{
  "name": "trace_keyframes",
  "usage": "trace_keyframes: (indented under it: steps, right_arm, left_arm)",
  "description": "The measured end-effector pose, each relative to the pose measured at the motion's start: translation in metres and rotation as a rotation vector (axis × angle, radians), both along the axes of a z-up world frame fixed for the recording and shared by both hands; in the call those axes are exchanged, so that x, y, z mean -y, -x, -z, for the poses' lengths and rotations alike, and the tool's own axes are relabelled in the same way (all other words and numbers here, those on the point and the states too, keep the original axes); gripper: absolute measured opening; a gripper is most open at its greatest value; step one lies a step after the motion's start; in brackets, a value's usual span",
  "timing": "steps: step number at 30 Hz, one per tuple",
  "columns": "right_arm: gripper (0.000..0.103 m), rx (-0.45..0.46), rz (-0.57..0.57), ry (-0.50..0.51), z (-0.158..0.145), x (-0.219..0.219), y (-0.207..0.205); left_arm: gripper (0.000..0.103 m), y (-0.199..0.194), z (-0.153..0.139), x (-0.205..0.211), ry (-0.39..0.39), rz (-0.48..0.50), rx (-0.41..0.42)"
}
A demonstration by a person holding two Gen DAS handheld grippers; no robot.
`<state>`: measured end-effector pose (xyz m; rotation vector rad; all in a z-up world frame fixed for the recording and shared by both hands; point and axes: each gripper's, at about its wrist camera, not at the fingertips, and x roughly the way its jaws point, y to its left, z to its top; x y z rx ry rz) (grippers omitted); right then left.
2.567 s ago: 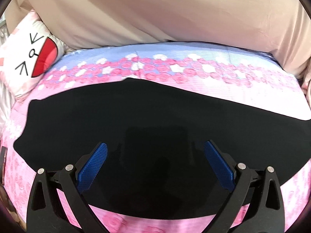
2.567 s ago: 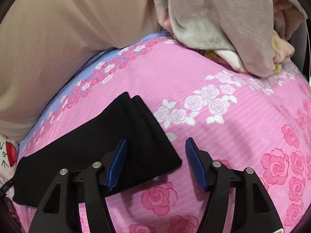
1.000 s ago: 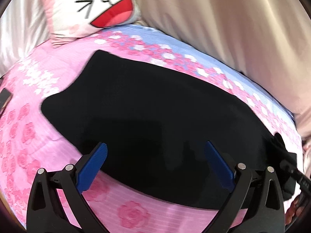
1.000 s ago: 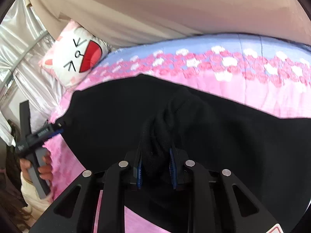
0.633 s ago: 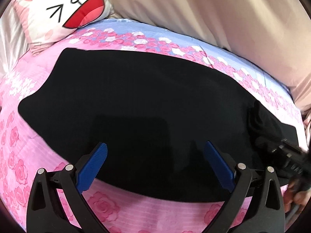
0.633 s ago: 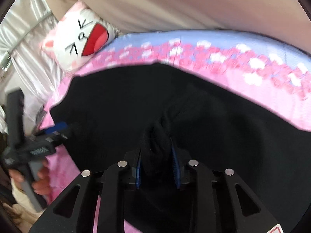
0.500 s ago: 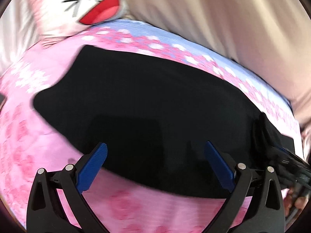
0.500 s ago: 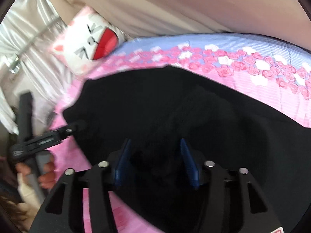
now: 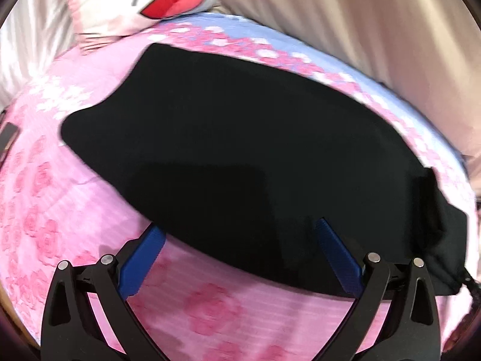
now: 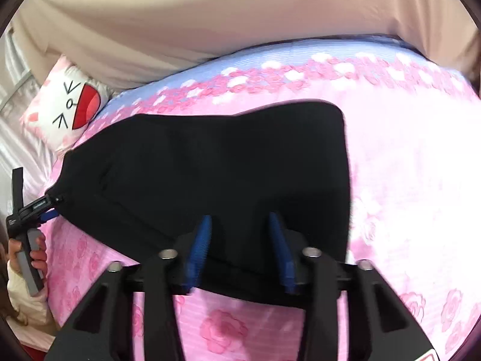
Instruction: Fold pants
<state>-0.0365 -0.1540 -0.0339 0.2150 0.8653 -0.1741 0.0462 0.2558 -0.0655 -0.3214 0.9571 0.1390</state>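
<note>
A bedroom in a home — the surface is a bed spread with a pink rose-printed cotton sheet (image 10: 405, 162) edged in a pale blue band. A white cushion with a cartoon face and red mouth (image 10: 64, 108) lies at its corner, and a draped beige fabric curtain (image 10: 210, 15) hangs behind.

The black pants (image 10: 210, 174) lie flat on the bed (image 10: 405, 180), folded over into a broad, short slab with a straight fold edge on the right, plain, dark and smooth.
</note>
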Motion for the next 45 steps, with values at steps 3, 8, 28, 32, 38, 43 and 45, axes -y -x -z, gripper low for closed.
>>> trace_keyframes:
  steps: [3,8,28,32,38,43,45]
  right_arm:
    - [0.041,0.074,-0.023,-0.037,-0.015,-0.004,0.006]
    - [0.041,0.088,-0.059,-0.106,-0.010,-0.010,-0.008]
    - [0.056,0.132,-0.091,-0.025,-0.016,-0.003,-0.021]
    - [0.052,0.075,-0.058,0.043,-0.002,-0.003,-0.033]
    - [0.063,0.135,0.048,0.043,-0.024,0.011,0.003]
    - [0.065,0.056,0.132,-0.132,0.004,0.047,0.018]
    - [0.071,0.075,0.128,-0.188,0.013,0.050,0.018]
  left_arm:
    - [0.098,-0.002,-0.022,0.023,0.072,0.063,0.065]
    - [0.098,-0.025,-0.046,0.106,0.157,0.286,0.116]
    - [0.086,0.010,-0.039,0.124,-0.089,0.271,0.198]
    - [0.087,0.014,-0.048,0.034,-0.075,0.006,0.170]
    - [0.087,0.027,-0.013,-0.095,-0.041,-0.356,0.058]
    - [0.087,0.033,-0.002,-0.111,0.039,-0.390,0.060]
    - [0.087,0.031,0.002,-0.107,0.046,-0.383,0.052]
